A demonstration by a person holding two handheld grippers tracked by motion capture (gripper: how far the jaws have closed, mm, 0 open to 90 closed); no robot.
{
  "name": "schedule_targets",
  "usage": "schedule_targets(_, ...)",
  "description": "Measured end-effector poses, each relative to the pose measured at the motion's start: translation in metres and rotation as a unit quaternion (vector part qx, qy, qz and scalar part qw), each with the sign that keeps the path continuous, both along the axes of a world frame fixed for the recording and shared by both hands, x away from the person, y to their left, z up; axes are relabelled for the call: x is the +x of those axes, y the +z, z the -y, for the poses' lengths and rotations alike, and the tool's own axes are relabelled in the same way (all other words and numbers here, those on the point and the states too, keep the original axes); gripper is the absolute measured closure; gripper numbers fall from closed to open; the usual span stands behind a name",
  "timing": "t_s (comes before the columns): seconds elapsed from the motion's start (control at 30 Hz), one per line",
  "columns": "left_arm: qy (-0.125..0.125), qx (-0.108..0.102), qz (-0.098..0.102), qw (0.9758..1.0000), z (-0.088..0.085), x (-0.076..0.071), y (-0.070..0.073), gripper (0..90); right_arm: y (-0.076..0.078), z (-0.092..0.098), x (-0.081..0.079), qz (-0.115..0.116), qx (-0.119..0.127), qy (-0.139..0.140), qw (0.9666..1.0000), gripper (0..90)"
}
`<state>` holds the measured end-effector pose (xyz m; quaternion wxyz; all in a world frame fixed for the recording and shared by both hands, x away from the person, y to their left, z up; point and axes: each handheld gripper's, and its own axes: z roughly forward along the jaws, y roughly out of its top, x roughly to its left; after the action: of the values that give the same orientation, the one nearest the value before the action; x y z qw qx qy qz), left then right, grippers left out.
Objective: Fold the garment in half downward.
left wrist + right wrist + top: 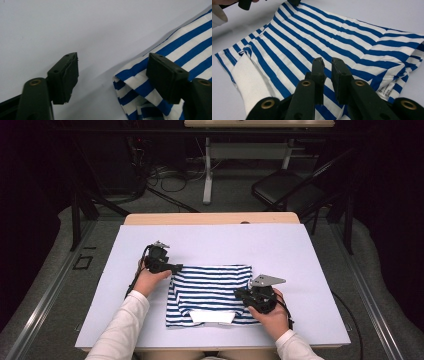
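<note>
A blue-and-white striped cotton garment (210, 292), folded into a rough square, lies on the pale desk (300, 250) near its front edge, about midway between the sides. The left gripper (172, 268) sits at the cloth's far left corner with its jaws standing apart — one over bare desk, one above the stripes, nothing pinched yet; it looks poised to take that corner. The right gripper (241, 295) rests at the garment's right edge, its jaws nearly together over the fabric, probably pinning the fold so it won't slide — whether any cloth is caught between them I can't tell.
</note>
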<state>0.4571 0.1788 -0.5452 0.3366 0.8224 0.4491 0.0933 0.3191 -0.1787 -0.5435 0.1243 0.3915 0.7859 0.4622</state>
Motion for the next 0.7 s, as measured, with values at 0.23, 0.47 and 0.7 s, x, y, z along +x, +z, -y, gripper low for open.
schedule_targets(0.23, -0.008, 0.005, -0.001, 1.0, 0.0013, -0.0025, -0.0031, 42.1, 0.0, 0.0002, 0.0001, 0.0, 0.0, 0.0, 1.0, 80.5)
schedule_targets(0.47, -0.021, 0.021, 0.003, 0.9996, 0.006, -0.0052, -0.0039, 52.8, 0.0001, 0.0002, 0.0, 0.001, 0.001, 0.0, 1.0, 80.3)
schedule_targets(0.7, -0.026, 0.034, 0.008, 0.999, 0.0084, -0.0084, -0.0063, 58.4, 0.0001, 0.0001, -0.0001, 0.001, 0.001, 0.001, 1.0, 80.2)
